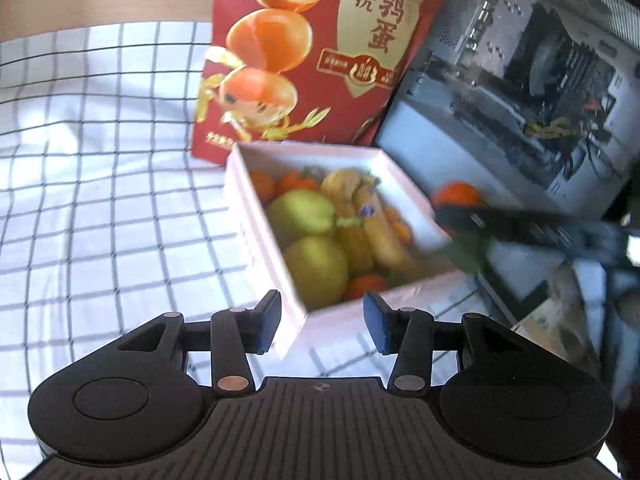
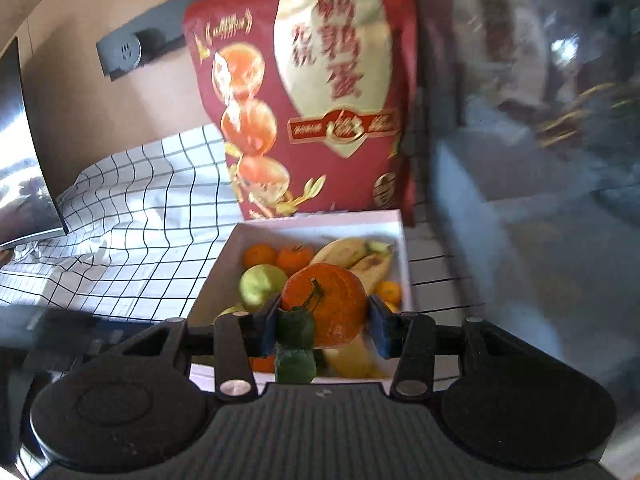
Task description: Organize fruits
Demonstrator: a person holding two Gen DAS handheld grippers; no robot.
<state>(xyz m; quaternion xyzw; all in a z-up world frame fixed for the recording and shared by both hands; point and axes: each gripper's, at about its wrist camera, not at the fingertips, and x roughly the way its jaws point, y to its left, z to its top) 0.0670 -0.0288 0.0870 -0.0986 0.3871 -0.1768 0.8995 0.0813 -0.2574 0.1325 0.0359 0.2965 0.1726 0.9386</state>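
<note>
A white box (image 1: 256,236) holds two green pears (image 1: 300,212), bananas (image 1: 360,216) and small oranges. My left gripper (image 1: 322,320) is open just in front of it, and the box's near corner shows between the fingers without the pads pressing on it. My right gripper (image 2: 324,320) is shut on a large orange (image 2: 328,300) with a stem and green leaves, held over the near part of the box (image 2: 320,220). In the left wrist view the right gripper (image 1: 452,210) and its orange (image 1: 458,194) appear blurred at the box's right edge.
A tall red snack bag (image 1: 304,52) stands right behind the box. A glass-sided computer case (image 1: 520,100) rises to the right. A checked white cloth (image 1: 100,160) covers the table. A dark monitor (image 2: 20,160) stands at the far left, and a wall socket (image 2: 124,54) sits behind.
</note>
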